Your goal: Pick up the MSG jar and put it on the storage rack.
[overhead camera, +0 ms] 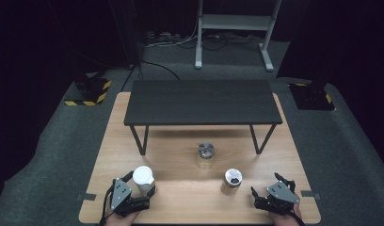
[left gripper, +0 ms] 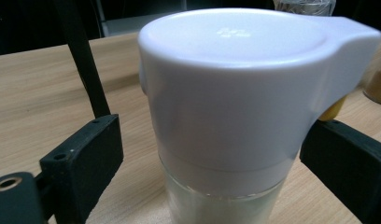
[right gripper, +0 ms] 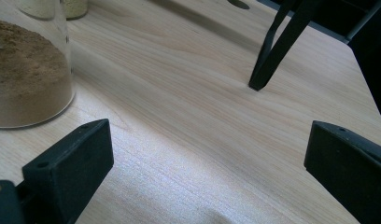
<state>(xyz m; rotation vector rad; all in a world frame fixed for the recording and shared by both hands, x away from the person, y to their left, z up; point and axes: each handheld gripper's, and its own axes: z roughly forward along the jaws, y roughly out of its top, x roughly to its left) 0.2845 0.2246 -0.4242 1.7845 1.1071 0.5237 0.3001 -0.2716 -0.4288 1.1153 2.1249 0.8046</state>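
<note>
High view: the white-capped jar (overhead camera: 143, 179) stands upright on the near left of the wooden surface (overhead camera: 190, 197), right at the left tongs (overhead camera: 142, 197), which come in from the near edge. Its long axis is vertical, and it lies straight ahead of those tongs, between their jaws. The left hand is plainly the nearer one; the right tongs (overhead camera: 261, 197) sit at the near right corner, well apart from this jar.

In the left gripper view the jar (left gripper: 235, 107) rises directly in front of the camera, its broad white cap above a clear glass body holding something pale. The left tongs (left gripper: 216, 172) are spread wide: one black jaw stands off to the left with bare wood between it and the glass, and the other sits just beside the cap's side tab on the right. I cannot tell whether that right jaw touches the jar; the left one does not. So the jar is straddled, not gripped. My judgement is that the coming move turns on closing squarely across the glass below the cap, with the jar kept upright.

In the right gripper view the right tongs (right gripper: 207, 163) are also wide apart and hold nothing, with only bare wood between the jaws. A glass jar of brown powder (right gripper: 25, 79) stands to their left, ahead of the jaw and apart from it. A leg of the black shelf (right gripper: 277, 46) stands farther off.

In the high view the black shelf (overhead camera: 202, 101) spans the far half of the surface, with a third jar (overhead camera: 205, 155) near its front edge.
</note>
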